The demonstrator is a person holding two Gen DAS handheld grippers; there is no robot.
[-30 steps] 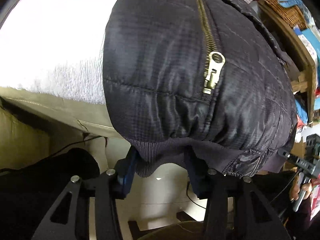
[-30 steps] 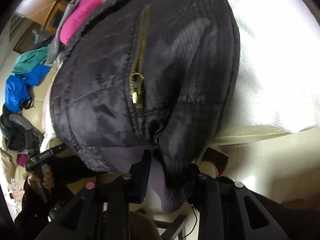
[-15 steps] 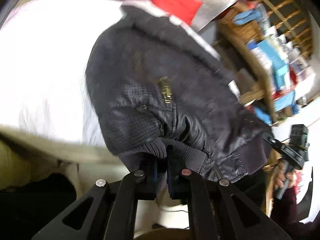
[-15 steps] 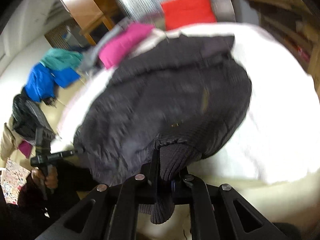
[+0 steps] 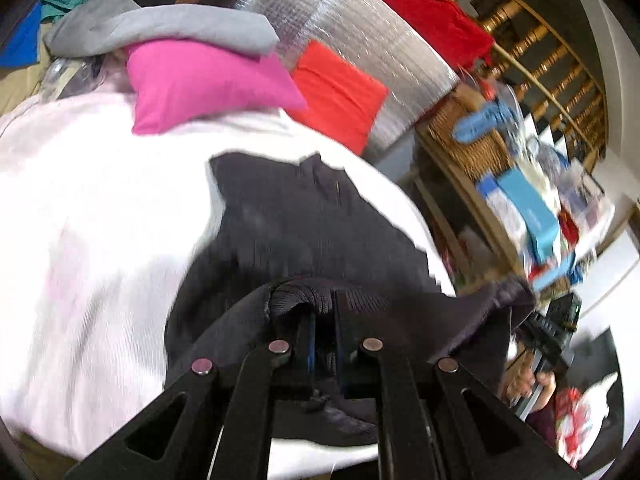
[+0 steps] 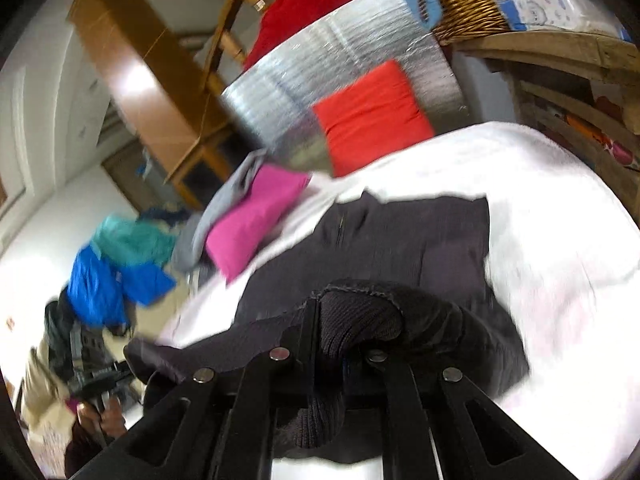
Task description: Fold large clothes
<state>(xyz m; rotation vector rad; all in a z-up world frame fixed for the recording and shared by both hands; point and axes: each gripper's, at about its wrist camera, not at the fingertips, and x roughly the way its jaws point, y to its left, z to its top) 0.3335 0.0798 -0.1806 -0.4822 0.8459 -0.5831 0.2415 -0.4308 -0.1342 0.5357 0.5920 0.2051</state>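
While the dark jacket (image 5: 320, 232) lies spread on the white cover (image 5: 100, 240), both grippers pinch its ribbed hem (image 5: 304, 300) at the near edge. The left gripper (image 5: 323, 320) is pressed together on a bunched fold of that knit, and the right gripper (image 6: 340, 332) clamps another knit lump, lifted off the cover. Beyond the jacket sit a pink cushion (image 5: 200, 88), a red cushion (image 5: 340, 100) and a grey garment (image 5: 160, 28).

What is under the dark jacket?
A white cover lies under the jacket and shows all round it. What the cover rests on is hidden.
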